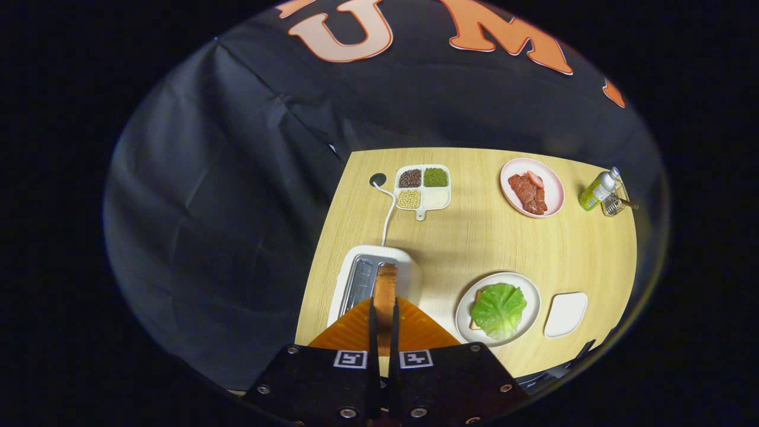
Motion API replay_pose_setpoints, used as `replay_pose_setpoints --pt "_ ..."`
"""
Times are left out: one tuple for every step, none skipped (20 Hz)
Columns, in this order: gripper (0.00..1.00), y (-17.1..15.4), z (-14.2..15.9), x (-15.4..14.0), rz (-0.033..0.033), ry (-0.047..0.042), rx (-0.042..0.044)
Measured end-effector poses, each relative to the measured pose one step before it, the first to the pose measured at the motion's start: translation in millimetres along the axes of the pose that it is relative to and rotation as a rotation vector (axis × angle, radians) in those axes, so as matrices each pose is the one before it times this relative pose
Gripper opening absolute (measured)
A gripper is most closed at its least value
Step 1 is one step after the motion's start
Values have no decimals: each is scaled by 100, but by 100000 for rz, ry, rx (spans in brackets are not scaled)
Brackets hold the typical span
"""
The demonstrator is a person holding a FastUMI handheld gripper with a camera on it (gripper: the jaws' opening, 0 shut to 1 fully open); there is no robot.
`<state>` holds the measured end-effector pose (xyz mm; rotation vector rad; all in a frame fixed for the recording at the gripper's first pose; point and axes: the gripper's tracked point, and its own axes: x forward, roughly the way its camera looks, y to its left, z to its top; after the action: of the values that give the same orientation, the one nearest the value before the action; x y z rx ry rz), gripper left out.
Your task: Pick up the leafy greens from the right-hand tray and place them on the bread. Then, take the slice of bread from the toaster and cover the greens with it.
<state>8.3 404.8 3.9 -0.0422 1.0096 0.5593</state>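
Observation:
My gripper (384,314) is shut on a slice of bread (385,290), held edge-up between both fingers. The slice hangs just above the white toaster (362,279), over its slots. To the right of the fingers sits a round plate (529,295) with a leafy green (499,309) spread on top of another bread slice, of which only a small corner (474,324) peeks out. Beyond that plate, further right, lies the small white tray (566,313), bare.
Farther back on the wooden table (474,243) stand a four-part dish of grains (422,187), a pink plate with meat (532,187), a green bottle (598,190) and a small metal rack (614,205). The toaster's cord (388,213) runs to a hole in the table.

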Motion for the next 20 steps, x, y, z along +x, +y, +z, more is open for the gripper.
replay_pose_setpoints --pt "6 -1299 57 -650 -419 -1258 -8" --pt "6 -1445 -180 -354 -168 -1001 286" --pt "6 -1377 -221 -372 -166 -734 1066" --pt "6 -1313 -359 -260 363 -473 1374" --pt "6 -1329 -273 -72 542 -185 1618" --pt "6 -1345 -283 97 786 169 1618" --pt "6 -1308 -430 187 798 559 1369" --pt "6 -1347 -510 205 653 749 1252" --pt "6 -1174 -464 427 776 945 908" --pt "6 -944 -493 524 1035 749 890" --pt "6 -924 -451 631 944 883 1092" --pt "6 -937 -535 522 1285 1539 523" --pt "6 -751 -453 503 1172 1008 263" --pt "6 -657 -201 578 1418 766 138" --pt "6 -552 -311 543 1551 953 385" --pt "6 -455 -404 588 1794 1124 628" --pt "6 -301 -288 690 1901 1048 613" --pt "6 -474 -366 670 1834 936 490" --pt "6 -477 -213 656 1517 867 231" --pt "6 -484 -294 718 1331 872 -294"
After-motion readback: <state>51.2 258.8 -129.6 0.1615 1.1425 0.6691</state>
